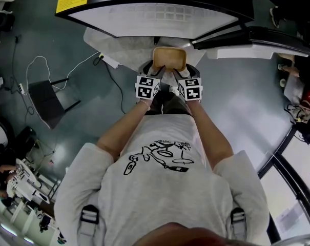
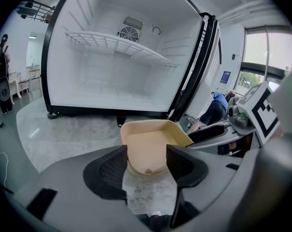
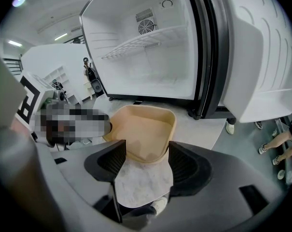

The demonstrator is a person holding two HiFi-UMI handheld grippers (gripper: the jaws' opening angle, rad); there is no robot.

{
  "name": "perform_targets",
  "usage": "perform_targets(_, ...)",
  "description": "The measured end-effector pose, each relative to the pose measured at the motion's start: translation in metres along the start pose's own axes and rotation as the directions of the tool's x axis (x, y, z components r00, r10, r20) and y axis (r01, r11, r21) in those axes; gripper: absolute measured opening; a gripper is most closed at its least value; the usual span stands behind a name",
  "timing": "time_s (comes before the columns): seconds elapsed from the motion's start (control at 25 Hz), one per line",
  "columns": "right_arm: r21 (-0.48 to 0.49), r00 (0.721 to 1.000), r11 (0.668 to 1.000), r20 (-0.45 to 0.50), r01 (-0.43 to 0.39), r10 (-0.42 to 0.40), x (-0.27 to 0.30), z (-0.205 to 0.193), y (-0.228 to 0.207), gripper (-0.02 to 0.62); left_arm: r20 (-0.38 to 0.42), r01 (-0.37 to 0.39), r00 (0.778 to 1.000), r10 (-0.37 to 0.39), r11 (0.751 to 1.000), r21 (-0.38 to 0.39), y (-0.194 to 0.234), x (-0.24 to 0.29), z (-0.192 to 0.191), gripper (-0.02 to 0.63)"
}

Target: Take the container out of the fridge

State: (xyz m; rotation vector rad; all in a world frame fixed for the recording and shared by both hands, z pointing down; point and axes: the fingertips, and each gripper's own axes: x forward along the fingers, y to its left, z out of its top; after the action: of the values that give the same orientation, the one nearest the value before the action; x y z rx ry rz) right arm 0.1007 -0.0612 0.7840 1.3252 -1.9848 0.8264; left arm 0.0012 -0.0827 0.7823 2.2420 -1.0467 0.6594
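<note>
Empty fridge (image 2: 117,81) stands open beyond; left gripper (image 2: 146,156) and right gripper (image 3: 146,153) each clamp the container's (image 1: 169,58) near edge, so extraction looks done, and next it needs carrying away level.

The container (image 1: 169,58) is tan, the fridge (image 2: 112,81) white inside with a black frame and a yellow label (image 1: 72,0) on top, the mat (image 1: 119,47) mottled pale grey on a dark grey-green floor (image 1: 88,117), and the left claw (image 2: 146,159) and right claw (image 3: 146,154) dark grey, their cubes marked in black-and-white squares.
</note>
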Motion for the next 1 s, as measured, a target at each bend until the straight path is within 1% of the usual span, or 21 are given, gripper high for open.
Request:
perform_targets(0.2,0.004,1.0,1.0,-0.013,-0.008,0.008,0.002,-0.006,-0.002,0.284,-0.001,-0.001,1.0,0.001,1.0,0.02,0.0,0.003,0.0,0.253)
perform_targets(0.4,0.011,1.0,1.0,-0.006,-0.023,0.023,0.004,-0.006,-0.004,0.284,-0.017,-0.019,1.0,0.02,0.999,0.026,0.004,0.004,-0.002,0.255)
perform_targets(0.48,0.001,1.0,1.0,-0.006,-0.012,0.012,0.002,-0.005,-0.007,0.284,-0.022,-0.035,0.999,0.036,0.999,0.026,0.005,0.003,0.0,0.261)
perform_targets(0.6,-0.004,1.0,1.0,0.005,0.009,-0.009,-0.004,-0.002,-0.013,0.284,-0.005,-0.051,0.999,0.051,0.998,0.036,0.003,-0.001,0.008,0.262)
perform_targets(0.76,-0.029,0.999,0.999,0.052,0.017,-0.016,-0.02,0.017,-0.017,0.284,0.022,-0.045,0.999,0.043,0.997,0.066,-0.002,-0.008,0.023,0.262)
perform_targets(1.0,-0.079,0.991,0.997,0.134,-0.001,0.012,-0.052,0.055,-0.006,0.278,0.066,-0.007,0.998,0.002,0.997,0.083,-0.02,-0.028,0.052,0.261)
